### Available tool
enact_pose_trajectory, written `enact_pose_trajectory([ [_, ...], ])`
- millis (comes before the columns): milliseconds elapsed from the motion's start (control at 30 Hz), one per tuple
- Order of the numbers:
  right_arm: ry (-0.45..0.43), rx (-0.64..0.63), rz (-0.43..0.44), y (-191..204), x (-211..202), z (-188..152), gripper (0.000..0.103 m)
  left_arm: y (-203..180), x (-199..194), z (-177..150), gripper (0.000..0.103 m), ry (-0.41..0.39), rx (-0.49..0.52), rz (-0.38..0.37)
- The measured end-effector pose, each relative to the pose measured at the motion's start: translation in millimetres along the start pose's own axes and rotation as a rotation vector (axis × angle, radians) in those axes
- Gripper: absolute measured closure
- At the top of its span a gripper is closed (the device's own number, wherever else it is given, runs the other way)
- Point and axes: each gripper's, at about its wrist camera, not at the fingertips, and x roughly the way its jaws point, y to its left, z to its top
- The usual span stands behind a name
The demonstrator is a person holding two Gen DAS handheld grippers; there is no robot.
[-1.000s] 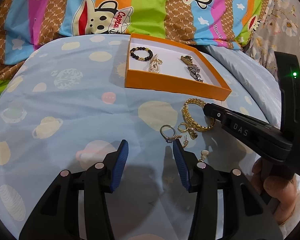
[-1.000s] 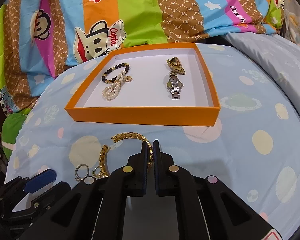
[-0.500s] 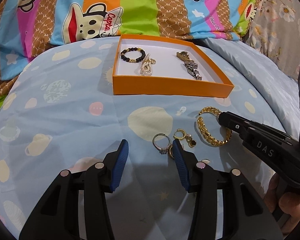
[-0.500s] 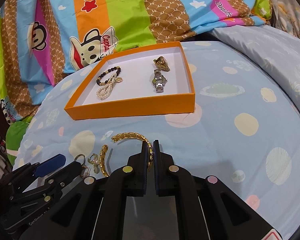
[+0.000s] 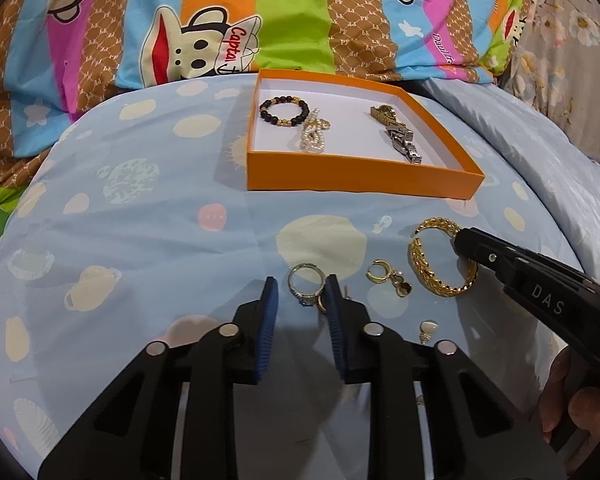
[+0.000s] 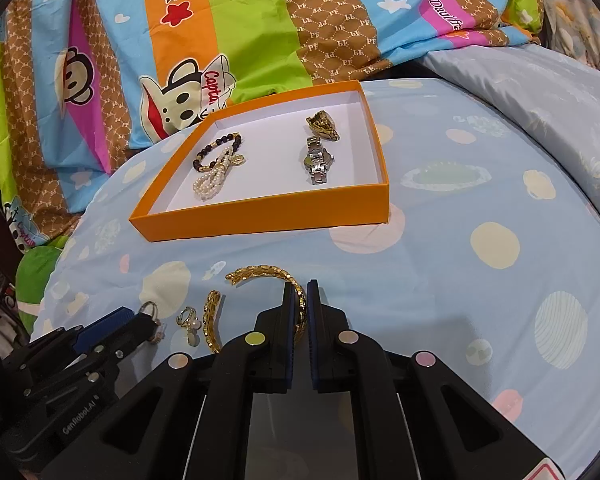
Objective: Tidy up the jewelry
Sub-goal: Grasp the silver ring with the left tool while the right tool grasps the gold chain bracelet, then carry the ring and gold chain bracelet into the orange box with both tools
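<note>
A silver ring (image 5: 306,285) lies on the blue bedsheet between the fingertips of my left gripper (image 5: 300,294). Its jaws are closing; the right pad is at the ring and the left pad still stands a little off it. My right gripper (image 6: 298,294) is shut on the rim of a gold chain bracelet (image 6: 255,272), which rests on the sheet; its tip (image 5: 462,240) shows in the left wrist view. Behind them stands an orange box (image 5: 364,182) holding a dark bead bracelet (image 5: 283,110), a pearl bracelet (image 5: 314,138), a gold piece (image 5: 384,114) and a silver watch (image 5: 404,144).
A gold hoop earring (image 5: 384,276) and a small pearl earring (image 5: 426,328) lie on the sheet between the two grippers. A striped cartoon quilt (image 5: 219,20) rises behind the box. A hand (image 5: 580,396) holds the right gripper at the lower right.
My left gripper's jaws have narrowed, and the silver ring now sits between its fingertips instead of ahead of them. The right gripper has stayed shut on the gold bracelet.
</note>
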Motion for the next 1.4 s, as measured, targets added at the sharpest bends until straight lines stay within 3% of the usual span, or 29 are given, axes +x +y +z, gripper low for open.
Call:
enact_pose_trajectory([
  [300,0.0,0.0,0.004,0,0,0,0.098,10,-3,0,0.084,-0.007,-0.049,-0.046],
  [700,0.0,-0.004,0.002,3,0,0,0.098,3,1,2,0.084,-0.004,-0.026,-0.042],
  [1033,-0.011,-0.007,0.006,3,-2,0,0.098,11,-11,3,0.085,-0.055,-0.059,-0.063],
  [1400,-0.052,-0.004,0.006,1,-12,1,0.098,16,-15,3,0.085,-0.076,-0.062,-0.028],
])
